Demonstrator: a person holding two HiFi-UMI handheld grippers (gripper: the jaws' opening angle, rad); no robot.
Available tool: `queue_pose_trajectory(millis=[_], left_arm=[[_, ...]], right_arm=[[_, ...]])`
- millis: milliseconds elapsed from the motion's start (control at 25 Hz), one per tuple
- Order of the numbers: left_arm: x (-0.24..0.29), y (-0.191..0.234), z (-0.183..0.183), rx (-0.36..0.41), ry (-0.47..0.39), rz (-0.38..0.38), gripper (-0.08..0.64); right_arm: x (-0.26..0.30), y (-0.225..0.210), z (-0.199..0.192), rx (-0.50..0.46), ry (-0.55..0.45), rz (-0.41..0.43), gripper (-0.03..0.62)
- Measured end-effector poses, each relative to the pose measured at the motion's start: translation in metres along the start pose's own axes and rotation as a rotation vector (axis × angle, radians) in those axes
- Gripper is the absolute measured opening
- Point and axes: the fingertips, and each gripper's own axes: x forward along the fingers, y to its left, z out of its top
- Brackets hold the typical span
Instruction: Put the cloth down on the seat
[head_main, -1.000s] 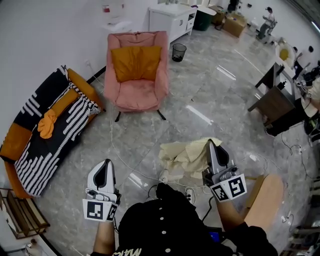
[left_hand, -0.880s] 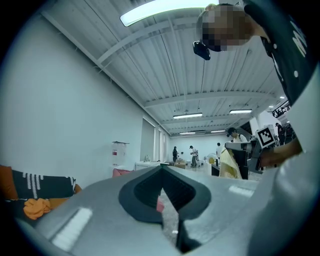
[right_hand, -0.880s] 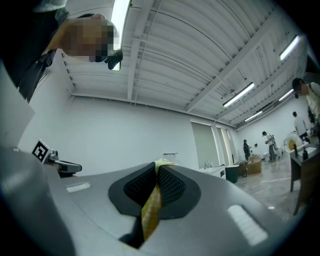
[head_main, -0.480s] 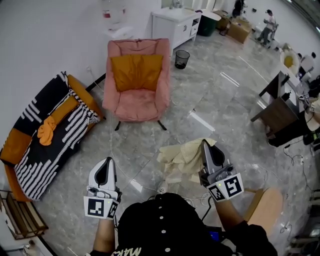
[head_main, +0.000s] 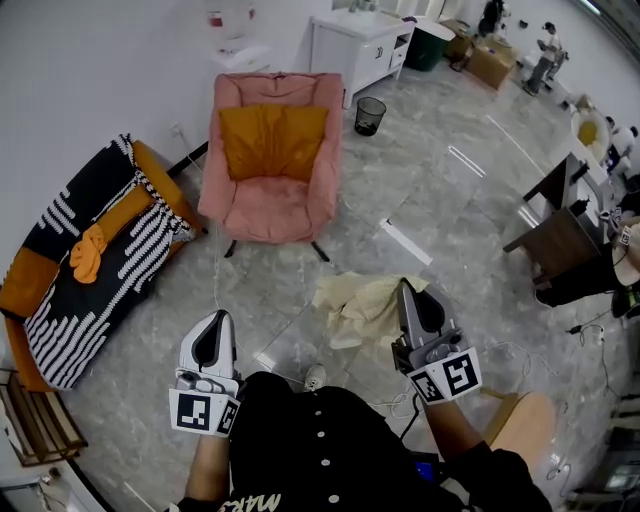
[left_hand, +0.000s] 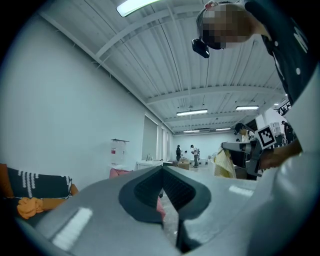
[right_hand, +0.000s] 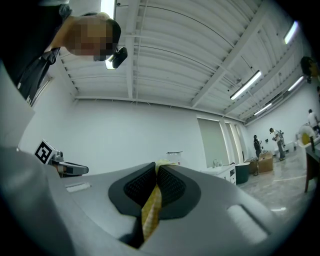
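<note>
A pale yellow cloth (head_main: 362, 305) hangs from my right gripper (head_main: 404, 290), which is shut on it; in the right gripper view a yellow strip of the cloth (right_hand: 151, 210) is pinched between the jaws. My left gripper (head_main: 214, 326) is shut with nothing in it, low at the left. The pink armchair (head_main: 270, 160) with an orange cushion (head_main: 272, 142) on its seat stands ahead by the wall, well beyond both grippers. In the left gripper view the right gripper and the cloth (left_hand: 223, 165) show at the right.
A sofa with a black-and-white throw (head_main: 95, 260) and an orange cushion stands at the left. A white cabinet (head_main: 362, 40) and a black wire bin (head_main: 370, 113) are behind the armchair. A dark table (head_main: 560, 225) and people are at the right. Cables lie on the grey marble floor.
The armchair and sofa have come slightly nearer in the head view. My right gripper has carried the cloth up and a little leftward toward the armchair. The left gripper holds its place.
</note>
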Motion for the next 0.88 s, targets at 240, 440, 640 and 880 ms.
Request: queue_pose_trajectory(millis=[240, 440, 640, 880], left_arm=[[0.013, 0.0, 0.002, 0.007, 0.007, 0.004, 0.002], [0.026, 0.011, 0.003, -0.001, 0.001, 0.008, 0.002], [0.046, 0.032, -0.001, -0.015, 0.0, 0.002, 0.002], [0.083, 0.054, 0.009, -0.007, -0.016, -0.012, 0.002]], right_arm=[[0.011, -0.012, -0.004, 0.014, -0.001, 0.0, 0.032], [0.031, -0.015, -0.01, 0.014, 0.01, 0.01, 0.032], [0.06, -0.018, -0.013, 0.004, 0.009, 0.011, 0.032], [0.1, -0.025, -0.015, -0.002, 0.016, 0.022, 0.032]])
